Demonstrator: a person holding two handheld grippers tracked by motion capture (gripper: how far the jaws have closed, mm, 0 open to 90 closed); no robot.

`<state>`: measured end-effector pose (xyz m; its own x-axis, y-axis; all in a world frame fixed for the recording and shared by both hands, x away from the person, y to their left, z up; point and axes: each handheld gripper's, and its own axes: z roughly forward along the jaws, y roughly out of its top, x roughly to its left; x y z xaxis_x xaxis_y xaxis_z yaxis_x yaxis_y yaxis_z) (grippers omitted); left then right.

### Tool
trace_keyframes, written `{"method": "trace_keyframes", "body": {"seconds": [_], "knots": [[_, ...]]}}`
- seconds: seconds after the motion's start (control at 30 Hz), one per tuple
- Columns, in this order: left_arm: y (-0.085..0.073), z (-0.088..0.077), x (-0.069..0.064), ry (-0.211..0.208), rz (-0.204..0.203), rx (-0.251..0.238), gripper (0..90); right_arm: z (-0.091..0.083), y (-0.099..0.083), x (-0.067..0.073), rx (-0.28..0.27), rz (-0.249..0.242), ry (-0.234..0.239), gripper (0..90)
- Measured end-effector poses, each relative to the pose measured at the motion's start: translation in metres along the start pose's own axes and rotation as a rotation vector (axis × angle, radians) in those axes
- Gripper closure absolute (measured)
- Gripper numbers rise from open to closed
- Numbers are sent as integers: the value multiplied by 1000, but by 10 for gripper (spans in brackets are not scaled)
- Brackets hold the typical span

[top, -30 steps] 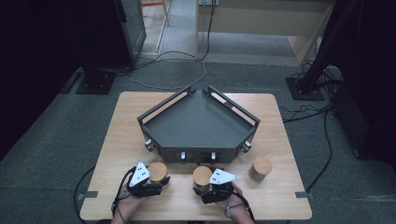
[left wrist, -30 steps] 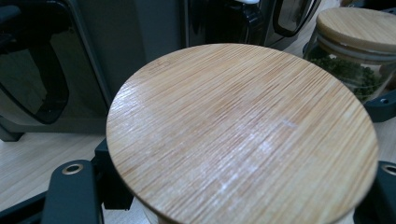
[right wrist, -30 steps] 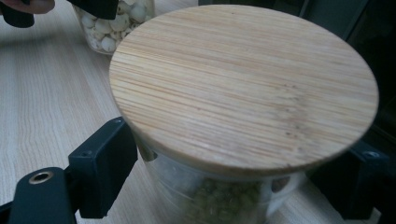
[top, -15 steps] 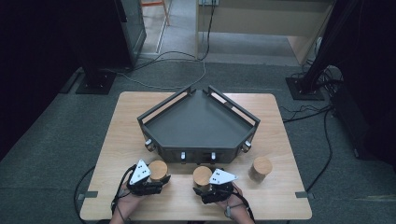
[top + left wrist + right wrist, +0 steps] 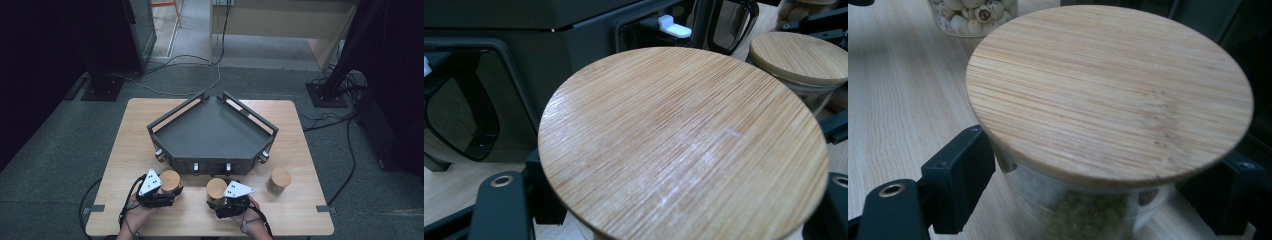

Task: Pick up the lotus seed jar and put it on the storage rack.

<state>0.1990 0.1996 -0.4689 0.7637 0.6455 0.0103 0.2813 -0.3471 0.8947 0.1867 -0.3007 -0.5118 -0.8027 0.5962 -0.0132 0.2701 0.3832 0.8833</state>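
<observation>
**A:** Bamboo everywhere: two flat, round, fine-grained lids close up. Has anything shifted over the last second?

**B:** Hardly. In the high view the left gripper and right gripper sit where they sat a second ago, each at its own jar near the front edge of the wooden table. I'd judge the grasps are settled and a lift is what's due.

**A:** How do the claws stand?

**B:** The left gripper's black jaws flank the left jar just under its lid; they look closed on it, though the lid hides the contact. The right gripper's pads press the clear glass wall of the middle jar on both sides, so it is clamped.

**A:** Contents?

**B:** Small green pulses, perhaps mung beans, show through the glass of the middle one. A third jar stands apart to the right, untouched; in the right gripper view a jar of pale round seeds stands beyond, probably that one.

**A:** And the dark thing behind?

**B:** A matte black metal corner tray, wedge-shaped with low rails and white knobs on its front face, just behind both held jars. Smooth glass may slip, so a steady squeeze matters.
</observation>
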Motion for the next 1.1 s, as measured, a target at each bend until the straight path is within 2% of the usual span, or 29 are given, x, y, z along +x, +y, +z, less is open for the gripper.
{"method": "trace_keyframes", "body": {"seconds": [0.13, 1.1], "knots": [[1, -1, 1, -7, -9, -3, 251, 0, 0, 0, 0, 1, 1, 143], [16, -4, 3, 0, 7, 7, 250, 0, 1, -1, 3, 2, 5, 134]]}}
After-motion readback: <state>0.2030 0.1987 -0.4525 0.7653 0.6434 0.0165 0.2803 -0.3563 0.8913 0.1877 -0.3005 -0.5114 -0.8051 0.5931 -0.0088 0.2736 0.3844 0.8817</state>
